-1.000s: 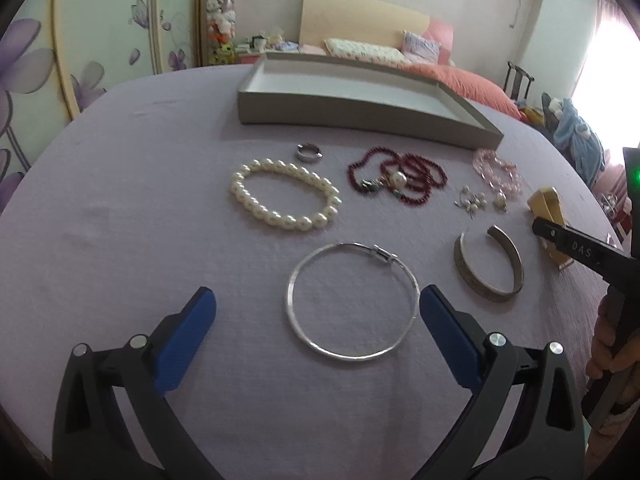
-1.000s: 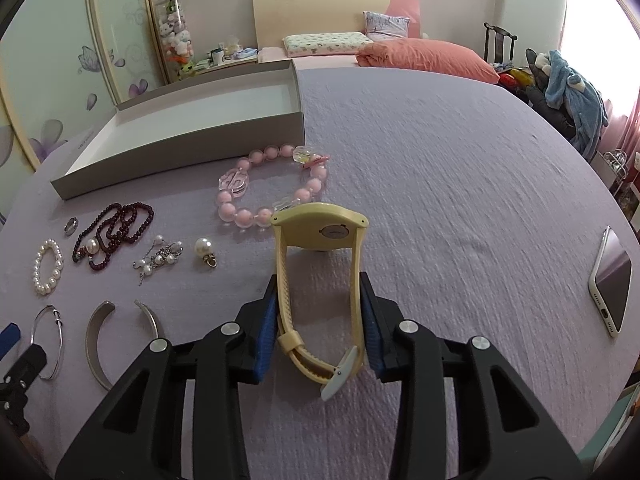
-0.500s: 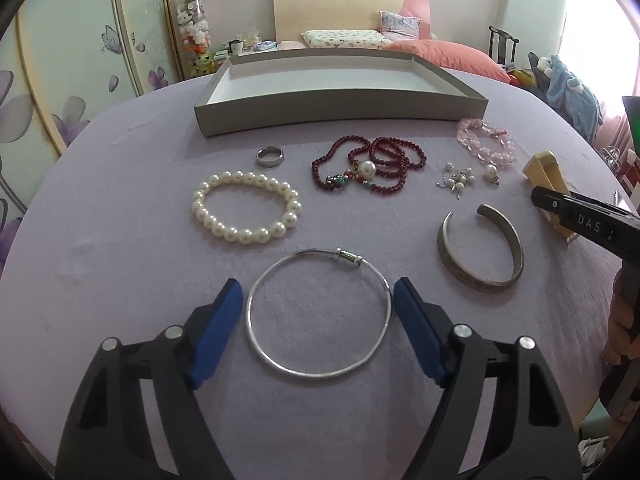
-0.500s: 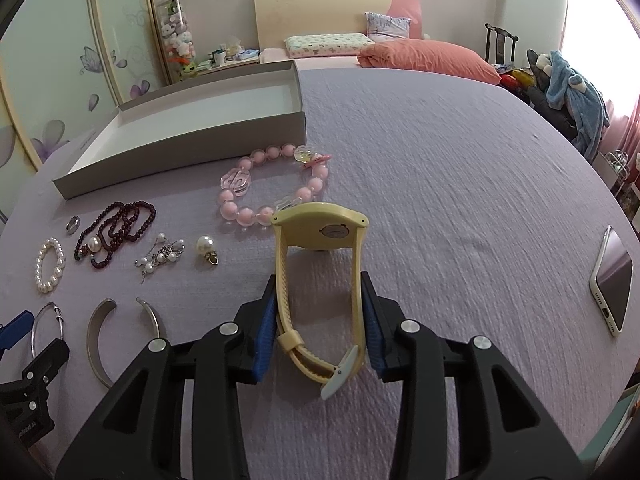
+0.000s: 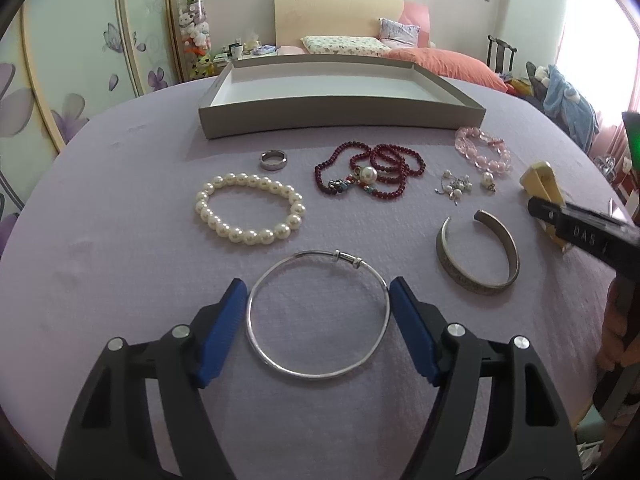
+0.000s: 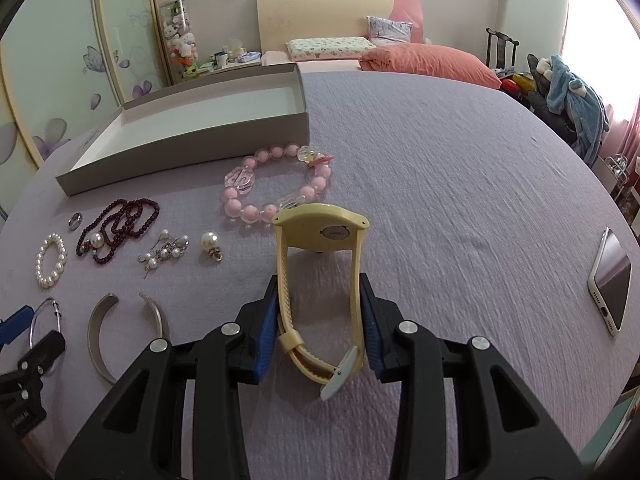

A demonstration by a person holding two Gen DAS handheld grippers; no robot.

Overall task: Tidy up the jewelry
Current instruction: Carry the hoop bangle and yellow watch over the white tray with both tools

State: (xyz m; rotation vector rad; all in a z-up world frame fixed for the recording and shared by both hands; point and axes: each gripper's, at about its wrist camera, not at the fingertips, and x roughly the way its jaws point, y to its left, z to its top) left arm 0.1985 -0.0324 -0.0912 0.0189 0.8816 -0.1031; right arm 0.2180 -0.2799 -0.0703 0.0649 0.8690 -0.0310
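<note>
My left gripper [image 5: 318,312] is open, its blue pads on either side of a thin silver bangle [image 5: 318,316] that lies flat on the purple cloth. My right gripper [image 6: 320,312] is shut on the strap of a yellow watch [image 6: 320,240], which stands on the cloth. Behind lie a pearl bracelet [image 5: 248,214], a silver ring [image 5: 273,159], a dark red bead necklace [image 5: 372,174], pearl earrings [image 5: 454,188], a pink bead bracelet [image 6: 276,184] and a silver cuff [image 5: 478,258]. An empty grey tray [image 5: 340,120] stands at the back.
A phone [image 6: 610,280] lies near the table's right edge in the right wrist view. The round table is covered with purple cloth [image 6: 440,160]. A bed and a chair stand beyond it.
My left gripper has moved forward and narrowed, so its pads now flank the silver bangle closely. My right gripper and the watch have not moved.
</note>
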